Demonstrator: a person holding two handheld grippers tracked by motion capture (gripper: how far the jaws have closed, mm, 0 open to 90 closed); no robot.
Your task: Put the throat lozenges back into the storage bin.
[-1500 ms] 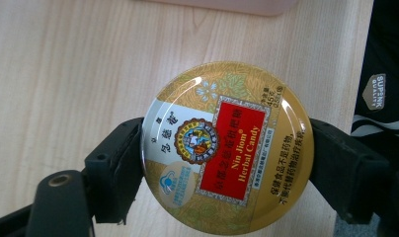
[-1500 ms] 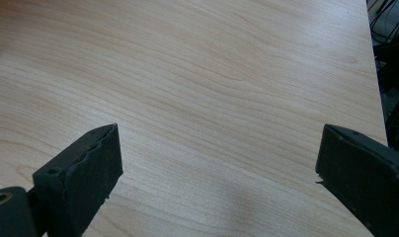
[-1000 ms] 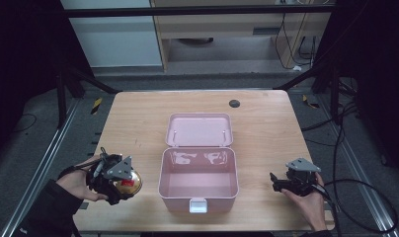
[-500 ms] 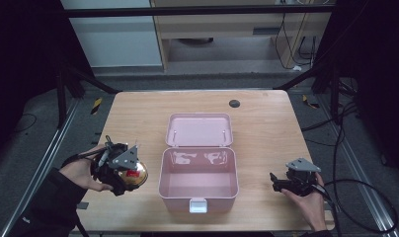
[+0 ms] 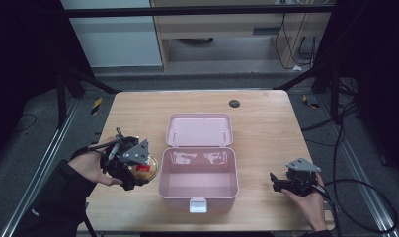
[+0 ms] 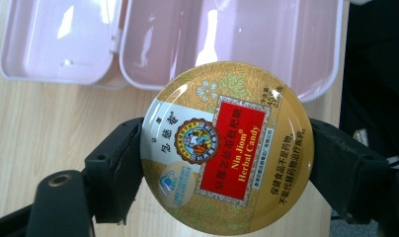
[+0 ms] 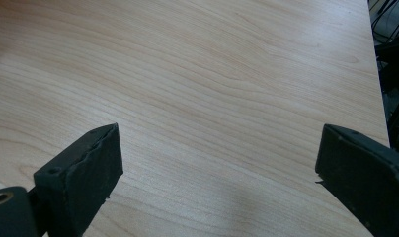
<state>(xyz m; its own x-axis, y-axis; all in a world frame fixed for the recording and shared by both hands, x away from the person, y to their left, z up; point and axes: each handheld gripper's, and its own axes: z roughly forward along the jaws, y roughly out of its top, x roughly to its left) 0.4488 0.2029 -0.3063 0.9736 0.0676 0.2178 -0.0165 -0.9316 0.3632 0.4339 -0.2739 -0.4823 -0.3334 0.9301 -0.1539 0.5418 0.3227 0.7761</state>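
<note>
Holding the round candy tin [image 6: 227,148] pinched across its rim in my left gripper [image 5: 131,165], just left of the open pink box [image 5: 198,185]. Looks like the carry step to me. Next I'd need to swing it over the box's left wall and lower it in. Right gripper [image 5: 281,183] sits on the table [image 5: 266,123], jaws spread, nothing in them.

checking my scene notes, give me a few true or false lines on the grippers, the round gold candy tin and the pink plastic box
1. The left gripper clamps the round gold candy tin. True.
2. The pink plastic box is closed. False: its lid lies open.
3. The right gripper holds a second tin. False: its jaws stand open, nothing between them.
4. The tin is inside the box. False: it is held left of the box.
5. The box looks empty. True.
</note>
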